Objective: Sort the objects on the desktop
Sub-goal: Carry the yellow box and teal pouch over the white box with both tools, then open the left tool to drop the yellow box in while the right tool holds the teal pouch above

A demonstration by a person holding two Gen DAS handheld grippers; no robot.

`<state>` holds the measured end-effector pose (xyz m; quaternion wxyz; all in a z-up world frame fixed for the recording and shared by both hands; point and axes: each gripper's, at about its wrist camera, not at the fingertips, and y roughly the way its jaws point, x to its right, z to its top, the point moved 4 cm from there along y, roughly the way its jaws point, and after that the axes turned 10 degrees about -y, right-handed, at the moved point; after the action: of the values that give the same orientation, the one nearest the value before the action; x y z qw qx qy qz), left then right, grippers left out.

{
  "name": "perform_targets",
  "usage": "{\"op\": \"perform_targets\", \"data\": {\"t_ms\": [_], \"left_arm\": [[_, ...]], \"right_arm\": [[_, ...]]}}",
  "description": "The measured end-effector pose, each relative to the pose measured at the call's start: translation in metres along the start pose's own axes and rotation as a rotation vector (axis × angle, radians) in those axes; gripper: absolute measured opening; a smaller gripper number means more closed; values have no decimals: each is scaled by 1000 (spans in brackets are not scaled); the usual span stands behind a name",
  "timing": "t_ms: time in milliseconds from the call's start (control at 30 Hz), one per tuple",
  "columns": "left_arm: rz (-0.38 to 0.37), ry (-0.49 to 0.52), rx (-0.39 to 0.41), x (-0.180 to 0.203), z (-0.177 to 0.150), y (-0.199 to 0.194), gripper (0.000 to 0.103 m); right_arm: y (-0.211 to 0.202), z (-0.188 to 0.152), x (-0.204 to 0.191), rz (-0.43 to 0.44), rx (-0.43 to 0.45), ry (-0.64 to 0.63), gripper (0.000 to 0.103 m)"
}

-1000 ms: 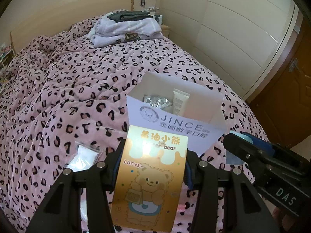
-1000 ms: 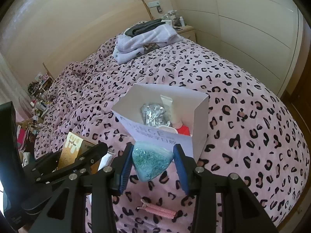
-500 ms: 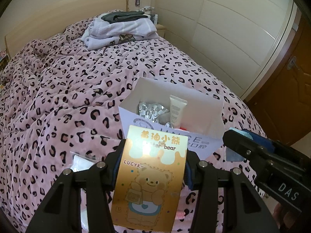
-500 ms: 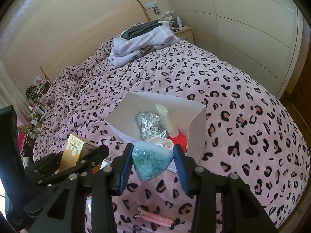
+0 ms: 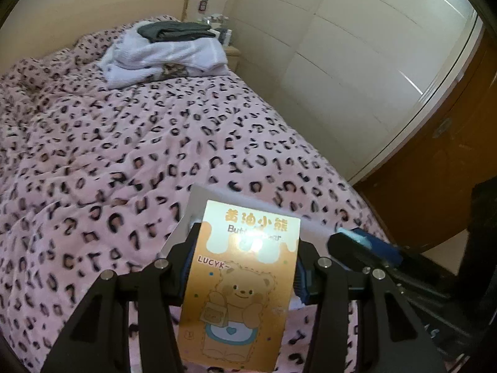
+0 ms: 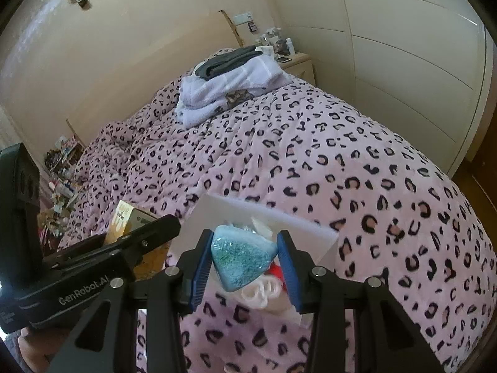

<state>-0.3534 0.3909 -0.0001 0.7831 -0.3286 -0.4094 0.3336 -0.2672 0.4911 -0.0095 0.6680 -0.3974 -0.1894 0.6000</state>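
My left gripper (image 5: 243,264) is shut on an orange bear-print packet (image 5: 239,289), held upright over the near edge of a white cardboard box (image 5: 194,208) that lies on the pink leopard-print bed. The packet hides most of the box. My right gripper (image 6: 245,264) is shut on a blue-green triangular pouch (image 6: 243,256), held above the same white box (image 6: 270,217), where white and red items (image 6: 264,286) show below the pouch. In the right wrist view the left gripper's black body (image 6: 87,270) and its orange packet (image 6: 130,217) sit at the left.
Folded white and dark clothes (image 5: 164,51) are piled at the head of the bed, beside a nightstand (image 6: 298,62) with small bottles. A pale wardrobe wall (image 5: 341,71) and a wooden door (image 5: 441,180) flank the right. The pink blanket (image 5: 124,143) stretches left.
Both grippers have moved forward over the box with their items still held. The box has slid down the frames and is now mostly hidden behind the packet and the pouch.
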Motion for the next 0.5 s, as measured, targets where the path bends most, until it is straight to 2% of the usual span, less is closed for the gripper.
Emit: {"op": "perform_targets", "data": {"t_ms": [167, 500], "left_arm": [[-26, -41, -58, -3, 14, 30, 50], [-1, -86, -122, -16, 2, 70, 49]], "right_arm": [[22, 7, 10, 3, -31, 14, 42], [61, -14, 19, 2, -127, 19, 42]]}}
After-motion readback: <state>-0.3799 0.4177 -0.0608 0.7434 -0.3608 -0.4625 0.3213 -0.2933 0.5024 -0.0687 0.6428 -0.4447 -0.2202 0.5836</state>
